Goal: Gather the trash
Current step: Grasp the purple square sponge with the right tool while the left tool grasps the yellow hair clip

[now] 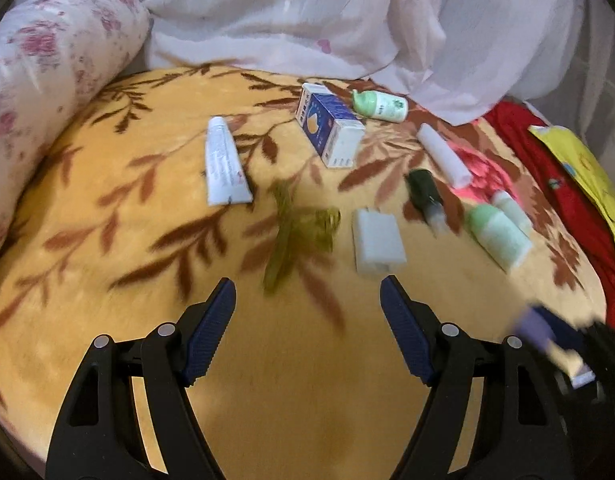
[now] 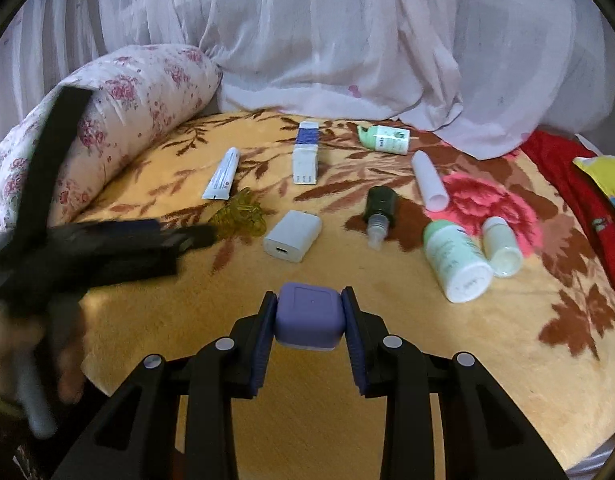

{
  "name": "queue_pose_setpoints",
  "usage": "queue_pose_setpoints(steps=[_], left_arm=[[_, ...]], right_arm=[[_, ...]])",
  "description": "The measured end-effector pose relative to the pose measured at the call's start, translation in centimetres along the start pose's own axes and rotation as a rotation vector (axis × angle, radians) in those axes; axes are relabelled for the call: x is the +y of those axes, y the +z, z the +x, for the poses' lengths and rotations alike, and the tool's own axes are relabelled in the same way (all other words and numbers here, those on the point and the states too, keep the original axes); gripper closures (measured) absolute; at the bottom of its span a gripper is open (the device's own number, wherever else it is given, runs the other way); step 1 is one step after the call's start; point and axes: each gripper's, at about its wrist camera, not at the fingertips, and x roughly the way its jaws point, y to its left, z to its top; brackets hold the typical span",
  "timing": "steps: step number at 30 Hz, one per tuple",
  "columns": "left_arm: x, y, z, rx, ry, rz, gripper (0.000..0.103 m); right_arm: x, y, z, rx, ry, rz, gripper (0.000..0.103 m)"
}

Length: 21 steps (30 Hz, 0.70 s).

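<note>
My right gripper (image 2: 309, 316) is shut on a purple square box (image 2: 308, 315) and holds it just above the yellow leaf-patterned blanket (image 2: 347, 400). That box shows blurred at the right edge of the left wrist view (image 1: 547, 336). My left gripper (image 1: 307, 296) is open and empty, just short of a green hair clip (image 1: 299, 228) and a white charger (image 1: 377, 242). Farther back lie a white tube (image 1: 223, 162), a blue and white carton (image 1: 329, 128), a green and white bottle (image 1: 379, 106), a white roll (image 1: 443, 156), a dark spray bottle (image 1: 425, 194) and two pale green bottles (image 1: 497, 234).
A floral pillow (image 1: 47, 72) lies along the left. White netting (image 1: 327, 20) hangs behind the blanket. A red cloth (image 1: 555, 184) and a yellow packet (image 1: 583, 168) lie at the right edge. The left gripper appears blurred at the left of the right wrist view (image 2: 179, 240).
</note>
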Motion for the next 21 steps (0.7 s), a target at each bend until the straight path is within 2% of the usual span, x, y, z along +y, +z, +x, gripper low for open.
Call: queue_pose_setpoints(steps=[4, 10, 11, 12, 13, 16, 21], left_arm=[[-0.3, 1.8, 2.9, 0.029, 0.035, 0.002, 0.03], [0.3, 3.0, 5.9, 0.078, 0.059, -0.055, 0.03], [0.4, 3.1, 6.5, 0.094, 0.057, -0.062, 0.034], [0.4, 3.1, 6.9, 0.107, 0.054, -0.064, 0.049], [0.4, 3.1, 7.1, 0.121, 0.04, -0.064, 0.057], [0.4, 2.7, 6.5, 0.092, 0.038, -0.061, 0.06], [0.4, 1.7, 3.2, 0.02, 0.039, -0.03, 0.06]], right_arm=[[-1.0, -0.6, -0.6, -0.01, 0.002, 0.015, 0.07], [-1.9, -1.1, -0.5, -0.013, 0.013, 0.033, 0.07], [-1.9, -1.2, -0.5, -0.013, 0.013, 0.035, 0.07], [-1.9, -1.2, -0.4, -0.012, 0.014, 0.036, 0.07], [-2.0, -1.2, -0.3, -0.011, 0.016, 0.039, 0.07], [-1.9, -1.2, -0.2, -0.008, 0.017, 0.041, 0.07], [-1.4, -1.3, -0.6, -0.014, 0.024, 0.034, 0.07]])
